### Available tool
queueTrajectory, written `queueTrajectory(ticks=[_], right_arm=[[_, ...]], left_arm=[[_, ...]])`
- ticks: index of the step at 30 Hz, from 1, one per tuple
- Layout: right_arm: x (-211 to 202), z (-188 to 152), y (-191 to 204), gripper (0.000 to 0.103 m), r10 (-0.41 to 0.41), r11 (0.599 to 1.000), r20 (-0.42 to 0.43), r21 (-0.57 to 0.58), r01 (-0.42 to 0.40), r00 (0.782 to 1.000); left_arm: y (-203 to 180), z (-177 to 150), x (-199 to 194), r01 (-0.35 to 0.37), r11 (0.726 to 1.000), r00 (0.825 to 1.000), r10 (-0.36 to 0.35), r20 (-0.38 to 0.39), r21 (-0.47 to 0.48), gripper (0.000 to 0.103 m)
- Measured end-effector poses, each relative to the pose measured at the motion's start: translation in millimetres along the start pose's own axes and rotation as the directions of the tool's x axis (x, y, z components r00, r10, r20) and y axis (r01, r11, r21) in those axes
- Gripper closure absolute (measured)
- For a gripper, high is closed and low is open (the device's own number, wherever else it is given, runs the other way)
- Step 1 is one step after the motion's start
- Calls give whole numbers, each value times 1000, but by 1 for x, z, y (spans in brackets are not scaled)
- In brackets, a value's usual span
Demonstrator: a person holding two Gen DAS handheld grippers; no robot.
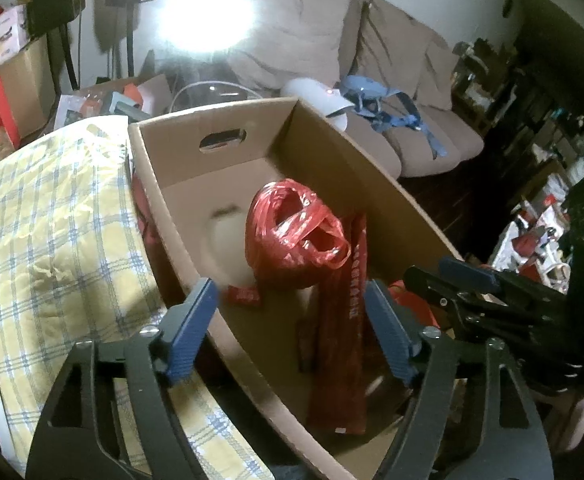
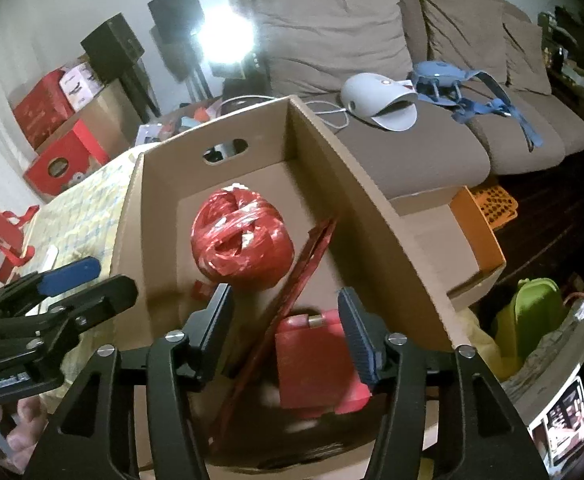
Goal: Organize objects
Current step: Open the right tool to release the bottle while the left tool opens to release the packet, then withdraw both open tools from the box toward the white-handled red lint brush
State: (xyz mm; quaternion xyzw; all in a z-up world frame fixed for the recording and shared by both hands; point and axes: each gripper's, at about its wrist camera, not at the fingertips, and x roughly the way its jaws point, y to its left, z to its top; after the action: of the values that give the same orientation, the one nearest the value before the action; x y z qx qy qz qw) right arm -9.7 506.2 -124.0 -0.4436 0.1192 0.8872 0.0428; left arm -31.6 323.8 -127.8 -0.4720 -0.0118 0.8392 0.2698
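While both grippers, left (image 1: 290, 326) and right (image 2: 284, 330), hover spread and empty over the box (image 1: 164, 168), the red bag (image 1: 292, 236) lies inside it, so the drop looks done and the next move is fetching another item.

Yellow plaid-covered table (image 1: 52, 216): cardboard box (image 1: 356, 168) on it.

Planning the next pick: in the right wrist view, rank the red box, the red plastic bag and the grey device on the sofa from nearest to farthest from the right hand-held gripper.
From the right hand-held gripper:
1. Red box, between the fingers, at the carton's near end.
2. Red plastic bag, mid-carton, ahead and slightly left.
3. Grey device, on the sofa beyond the carton.
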Motion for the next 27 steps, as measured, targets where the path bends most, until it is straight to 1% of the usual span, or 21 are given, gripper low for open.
queueTrajectory(ticks=[2,5,6,9,12,16,18,21,23,25,27], right_arm=[[-2,0,-2,43,-4,1000,6,7,4,1000],[-3,1,-4,37,-12,1000,9,17,12,1000],[-2,1,-5,36,-13,1000,7,19,13,1000],[-3,2,-6,36,-16,1000,7,24,16,1000],[-5,3,-6,33,-11,1000,15,26,11,1000],[-5,3,-6,25,-9,1000,16,27,9,1000],[-5,4,-4,25,-10,1000,9,22,10,1000],[-7,5,-2,23,-13,1000,10,17,12,1000],[-9,5,0,21,-16,1000,17,14,16,1000],[-11,6,2,18,-21,1000,27,14,21,999],[-14,6,4,15,-21,1000,46,5,21,999]], left_arm=[[-1,1,-2,14,1000,1000,-14,4,5,25],[-4,2,-4,34,999,999,-34,-1,25,17],[-6,2,-4,40,999,999,-39,-6,32,15],[-10,2,-6,51,997,999,-50,-11,49,12],[-11,1,-11,40,997,999,-40,2,66,9],[-8,3,-22,27,997,999,-30,32,77,7],[-6,4,-26,14,996,999,-17,43,87,5],[-2,5,-32,-16,996,998,11,59,91,5],[1,6,-37,-20,996,998,14,68,89,4],[4,7,-43,-25,996,996,17,82,89,0],[5,8,-45,-49,994,996,41,85,95,0]])
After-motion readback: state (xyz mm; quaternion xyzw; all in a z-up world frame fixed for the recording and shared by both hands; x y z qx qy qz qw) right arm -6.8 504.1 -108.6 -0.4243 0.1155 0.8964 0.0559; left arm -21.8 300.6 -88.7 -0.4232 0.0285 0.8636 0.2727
